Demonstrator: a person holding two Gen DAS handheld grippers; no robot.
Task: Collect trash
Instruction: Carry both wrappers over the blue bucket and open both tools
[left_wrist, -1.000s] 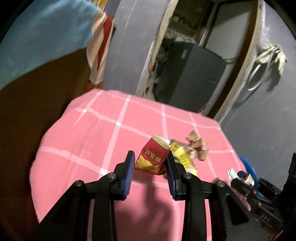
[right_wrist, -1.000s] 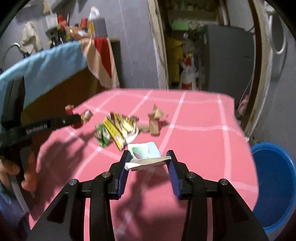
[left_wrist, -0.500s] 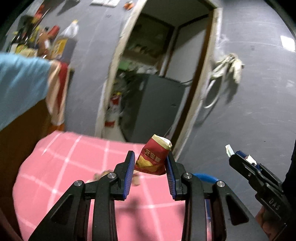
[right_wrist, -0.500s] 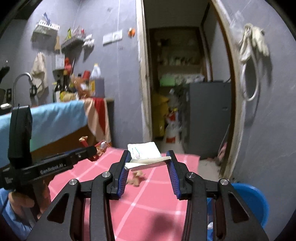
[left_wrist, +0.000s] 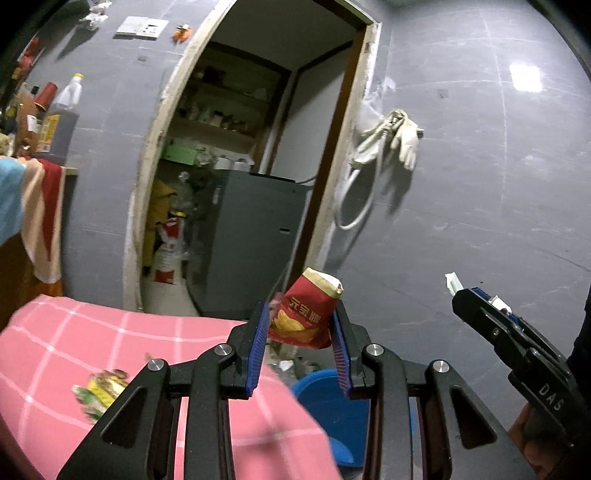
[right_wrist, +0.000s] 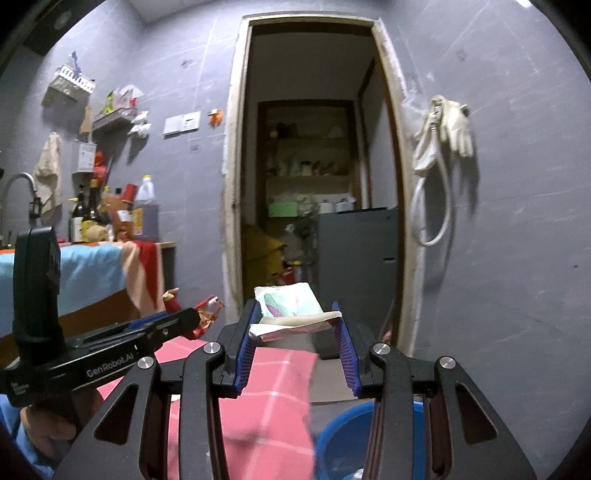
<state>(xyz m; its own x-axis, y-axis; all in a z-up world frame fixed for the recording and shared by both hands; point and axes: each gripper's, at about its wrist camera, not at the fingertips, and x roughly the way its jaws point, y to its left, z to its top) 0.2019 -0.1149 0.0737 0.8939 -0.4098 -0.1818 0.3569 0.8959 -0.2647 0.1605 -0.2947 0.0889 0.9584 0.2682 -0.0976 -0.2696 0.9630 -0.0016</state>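
Observation:
My left gripper (left_wrist: 300, 325) is shut on a red chip bag (left_wrist: 308, 314) and holds it in the air past the right edge of the pink table (left_wrist: 110, 354), above a blue bucket (left_wrist: 332, 406). My right gripper (right_wrist: 295, 325) is shut on a white and green wrapper (right_wrist: 291, 310), also raised, with the blue bucket (right_wrist: 343, 439) below it. The right gripper shows at the right of the left wrist view (left_wrist: 458, 291). The left gripper with the red bag shows at the left of the right wrist view (right_wrist: 199, 317). More wrappers (left_wrist: 99, 387) lie on the table.
An open doorway (right_wrist: 310, 184) with a grey cabinet (left_wrist: 255, 243) is ahead. Gloves and a hose (right_wrist: 443, 147) hang on the grey wall. A counter with bottles (right_wrist: 110, 214) and draped cloths stands at the left.
Both grippers have risen from the table with their trash and swung right, from over the tablecloth to beyond its edge, so the blue bucket now lies below them.

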